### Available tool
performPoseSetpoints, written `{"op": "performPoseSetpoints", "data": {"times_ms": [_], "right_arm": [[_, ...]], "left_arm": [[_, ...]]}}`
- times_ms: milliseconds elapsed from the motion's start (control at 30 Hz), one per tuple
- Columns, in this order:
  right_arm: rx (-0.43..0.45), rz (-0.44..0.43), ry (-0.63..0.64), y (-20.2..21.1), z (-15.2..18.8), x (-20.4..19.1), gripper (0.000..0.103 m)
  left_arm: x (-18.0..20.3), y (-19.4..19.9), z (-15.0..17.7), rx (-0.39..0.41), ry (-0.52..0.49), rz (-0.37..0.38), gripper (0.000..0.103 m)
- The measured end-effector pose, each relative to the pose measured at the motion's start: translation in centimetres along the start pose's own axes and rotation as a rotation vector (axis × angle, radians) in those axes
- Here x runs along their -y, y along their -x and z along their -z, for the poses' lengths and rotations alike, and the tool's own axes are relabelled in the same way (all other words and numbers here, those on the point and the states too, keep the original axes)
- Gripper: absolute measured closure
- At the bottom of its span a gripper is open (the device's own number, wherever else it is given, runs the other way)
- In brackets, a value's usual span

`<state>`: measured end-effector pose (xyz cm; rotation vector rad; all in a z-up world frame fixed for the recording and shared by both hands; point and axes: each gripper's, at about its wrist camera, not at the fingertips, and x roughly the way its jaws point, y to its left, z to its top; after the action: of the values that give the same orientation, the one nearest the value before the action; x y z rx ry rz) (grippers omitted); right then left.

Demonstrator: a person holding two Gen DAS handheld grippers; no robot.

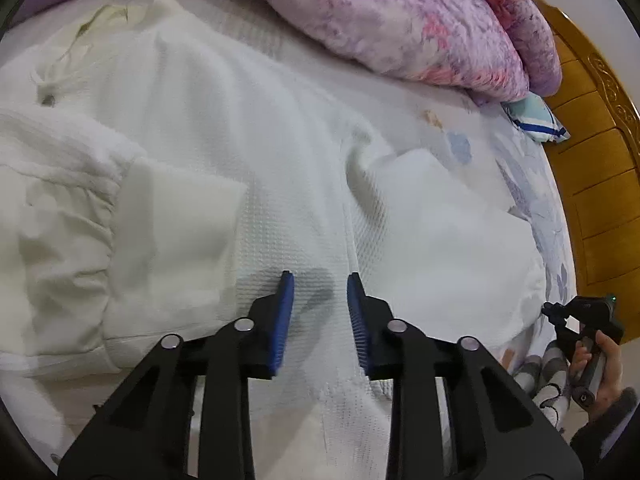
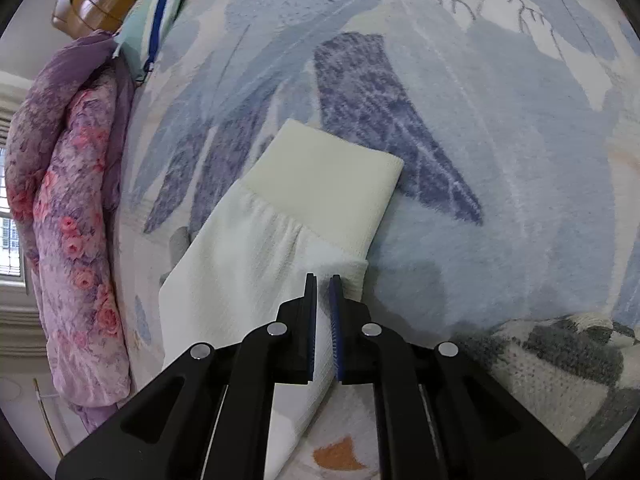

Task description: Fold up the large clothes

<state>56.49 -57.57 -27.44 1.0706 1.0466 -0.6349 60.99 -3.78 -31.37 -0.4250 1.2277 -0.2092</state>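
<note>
Left wrist: left gripper (image 1: 320, 286) agape over white garment (image 1: 248, 152); right gripper (image 2: 324, 286) clamps sleeve (image 2: 256, 256).

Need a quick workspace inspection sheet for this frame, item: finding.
Surface: bed with blue leaf-print blanket.
Job's things: white garment spread flat on the bed; its right sleeve, with ribbed cuff, lies out over the blanket.
Clutter: pink-purple floral quilt bunched along the far edge; small teal pillow beside it; grey-and-white knit item near the sleeve.
Grippers: left tool open, hovering over the garment body; right tool shut on the sleeve edge.
Cables: nothing seen.
Surroundings: wooden headboard; window at the right wrist view's left edge.
</note>
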Motion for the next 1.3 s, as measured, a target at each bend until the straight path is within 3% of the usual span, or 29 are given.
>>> {"op": "performPoseSetpoints", "data": {"times_ms": [167, 300, 333, 367, 400, 433, 467, 567, 767, 833, 867, 933, 967, 1067, 1167, 1300], "right_arm": [[0.001, -0.005, -0.048, -0.3, -1.1, 1.5, 0.099], [-0.009, 0.006, -0.061, -0.9, -1.9, 1.8, 0.096], [-0.019, 0.018, -0.066, -1.0, -2.1, 1.8, 0.09], [-0.018, 0.035, -0.072, -0.9, -2.1, 2.0, 0.078], [-0.005, 0.077, -0.089, -0.7, -2.2, 2.3, 0.053], [0.004, 0.101, -0.11, -0.5, -2.2, 2.7, 0.042], [0.008, 0.084, -0.117, -0.5, -2.2, 3.0, 0.034], [-0.02, -0.012, -0.101, -1.3, -2.4, 3.4, 0.033], [-0.03, -0.221, -0.048, -2.1, -2.8, 2.6, 0.035], [-0.038, -0.225, -0.029, -2.9, -3.1, 1.9, 0.037], [-0.039, -0.214, -0.025, -3.3, -3.0, 1.8, 0.043], [-0.02, -0.196, -0.029, -3.3, -2.8, 1.8, 0.077], [-0.005, -0.251, -0.053, -2.8, -2.4, 2.0, 0.093], [0.063, -0.343, 0.03, -0.2, -1.3, 0.3, 0.094], [0.102, -0.422, 0.165, 3.7, 1.3, -3.6, 0.094], [0.141, -0.549, 0.425, 10.1, 8.6, -11.3, 0.094]], "left_arm": [[0.4, -1.1, 0.4, -0.043, -0.03, 0.009, 0.098], [-0.3, -2.2, 0.3, -0.083, -0.004, 0.005, 0.103], [-0.6, -2.4, 0.3, -0.093, 0.013, 0.011, 0.103], [-0.7, -2.6, 0.2, -0.098, 0.018, 0.01, 0.103], [-0.8, -2.6, 0.2, -0.099, 0.014, 0.007, 0.103], [-0.7, -2.8, 0.3, -0.099, 0.001, -0.003, 0.103], [-0.5, -2.8, 0.4, -0.096, -0.015, -0.013, 0.103], [-0.2, -2.9, 0.6, -0.091, -0.041, -0.025, 0.103], [-0.7, -3.0, 0.6, -0.094, -0.029, -0.01, 0.103], [-0.8, -2.9, 0.6, -0.093, -0.025, -0.008, 0.103], [-0.9, -2.9, 0.6, -0.093, -0.02, -0.005, 0.103], [-1.1, -2.9, 0.5, -0.097, -0.005, 0.001, 0.103], [-1.2, -2.9, 0.5, -0.102, 0.009, 0.006, 0.103], [-1.6, -2.7, 0.1, -0.12, 0.031, 0.03, 0.103], [-1.9, -0.6, -0.3, -0.097, 0.07, 0.107, 0.102], [-2.1, 4.4, -0.1, -0.031, 0.06, 0.201, 0.102]]}}
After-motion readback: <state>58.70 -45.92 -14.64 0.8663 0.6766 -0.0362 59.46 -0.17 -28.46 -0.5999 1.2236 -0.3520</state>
